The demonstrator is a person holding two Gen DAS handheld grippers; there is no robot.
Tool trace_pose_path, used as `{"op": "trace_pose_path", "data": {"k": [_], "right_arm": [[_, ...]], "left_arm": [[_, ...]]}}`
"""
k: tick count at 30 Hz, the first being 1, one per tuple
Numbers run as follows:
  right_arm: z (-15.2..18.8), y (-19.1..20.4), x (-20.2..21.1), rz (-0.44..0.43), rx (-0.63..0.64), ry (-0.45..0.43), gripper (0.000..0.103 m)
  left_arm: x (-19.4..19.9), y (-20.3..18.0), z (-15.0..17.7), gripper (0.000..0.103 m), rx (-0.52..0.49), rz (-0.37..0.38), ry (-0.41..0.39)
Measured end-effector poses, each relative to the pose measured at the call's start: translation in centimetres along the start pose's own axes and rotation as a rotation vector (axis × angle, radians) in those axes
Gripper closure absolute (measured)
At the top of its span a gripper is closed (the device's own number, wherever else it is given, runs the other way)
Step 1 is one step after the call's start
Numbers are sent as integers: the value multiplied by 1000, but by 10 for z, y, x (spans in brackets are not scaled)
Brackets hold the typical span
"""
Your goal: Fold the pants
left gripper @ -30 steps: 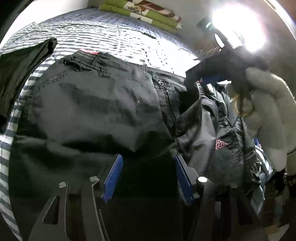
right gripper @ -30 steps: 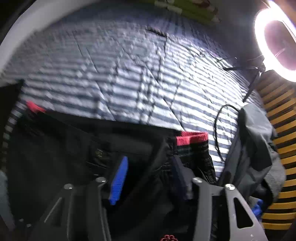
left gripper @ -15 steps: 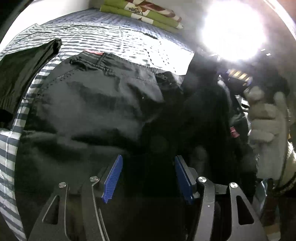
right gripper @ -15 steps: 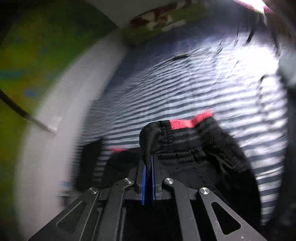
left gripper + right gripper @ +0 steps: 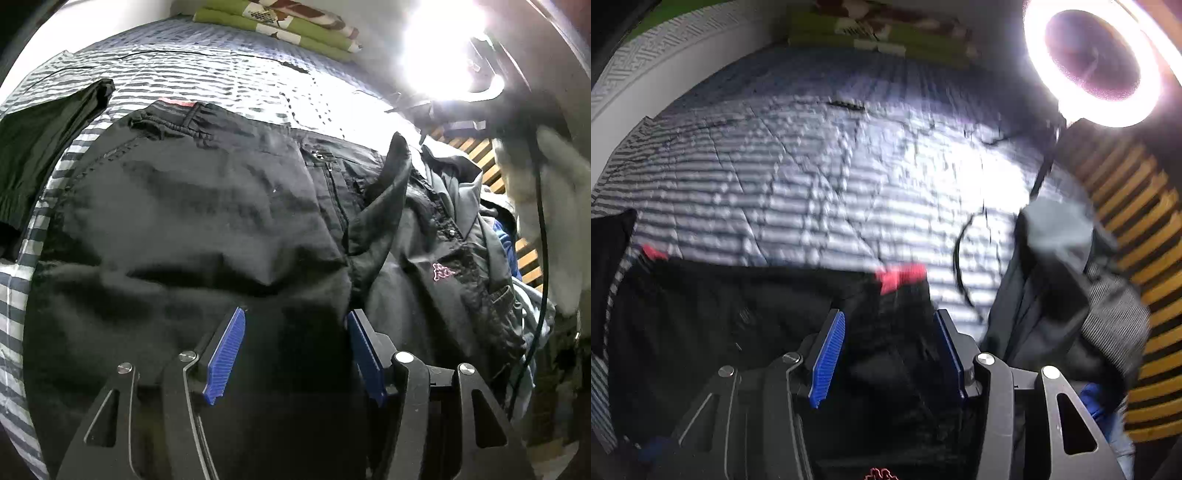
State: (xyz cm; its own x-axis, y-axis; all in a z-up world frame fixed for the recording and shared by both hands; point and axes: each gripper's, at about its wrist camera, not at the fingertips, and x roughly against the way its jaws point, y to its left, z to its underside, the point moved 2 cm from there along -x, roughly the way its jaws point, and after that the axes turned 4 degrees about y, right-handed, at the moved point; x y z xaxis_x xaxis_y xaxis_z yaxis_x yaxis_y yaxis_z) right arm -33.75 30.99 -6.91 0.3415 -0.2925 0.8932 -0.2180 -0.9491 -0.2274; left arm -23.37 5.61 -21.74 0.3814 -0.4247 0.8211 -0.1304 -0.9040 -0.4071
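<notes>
The black pants (image 5: 207,221) lie spread on the bed (image 5: 229,81), on a striped blue-white cover, waistband toward the far side w/ a red label at its edge. The left gripper (image 5: 295,354) hangs over the near part of the pants; its blue fingers (image 5: 225,354) stand apart, and I cannot tell if they touch the cloth; nothing is pinched between them. In the right wrist view the right gripper (image 5: 886,358) is above the right part of the pants, near the red waistband piece (image 5: 901,277); its fingers (image 5: 827,362) are opening, dark cloth shows below and between them but the pads do not press on it. This view is blurred, so fine detail is not clear. One fold of the pants stands up like a peak (image 5: 395,166) at the right side in the left wrist view. Just beside it is a pile of other clothes (image 5: 454,258), incl. a dark jacket w/ a small pink logo. At the left edge lies another dark garment (image 5: 44,147). A ring light (image 5: 1093,62) shines at upper right, and folded green blankets (image 5: 280,26) are at the far end of the bed. A fluffy white sleeve (image 5: 546,206) shows at the right.
</notes>
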Motion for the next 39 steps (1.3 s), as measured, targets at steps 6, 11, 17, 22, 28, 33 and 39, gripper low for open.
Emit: {"op": "trace_pose_path", "data": {"k": [6, 11, 17, 22, 28, 33, 39], "right_arm": [[-36, 62, -23, -131, 145, 92, 55], [-20, 76, -61, -161, 216, 207, 55], [21, 35, -64, -249, 88, 247, 55], [39, 26, -74, -307, 24, 264, 55], [46, 46, -84, -269, 48, 284, 55], [47, 52, -84, -261, 48, 249, 77], [36, 37, -58, -335, -29, 184, 92]], "left_arm": [[-4, 2, 0, 42, 3, -10, 7], [-4, 3, 1, 42, -5, -14, 9], [-5, 4, 1, 42, -11, -19, 12], [-6, 1, 2, 42, -13, -23, 18], [-8, -1, 6, 42, -29, -29, 28], [-6, 2, 5, 42, -20, -24, 25], [-3, 2, 4, 42, -19, -18, 21]]}}
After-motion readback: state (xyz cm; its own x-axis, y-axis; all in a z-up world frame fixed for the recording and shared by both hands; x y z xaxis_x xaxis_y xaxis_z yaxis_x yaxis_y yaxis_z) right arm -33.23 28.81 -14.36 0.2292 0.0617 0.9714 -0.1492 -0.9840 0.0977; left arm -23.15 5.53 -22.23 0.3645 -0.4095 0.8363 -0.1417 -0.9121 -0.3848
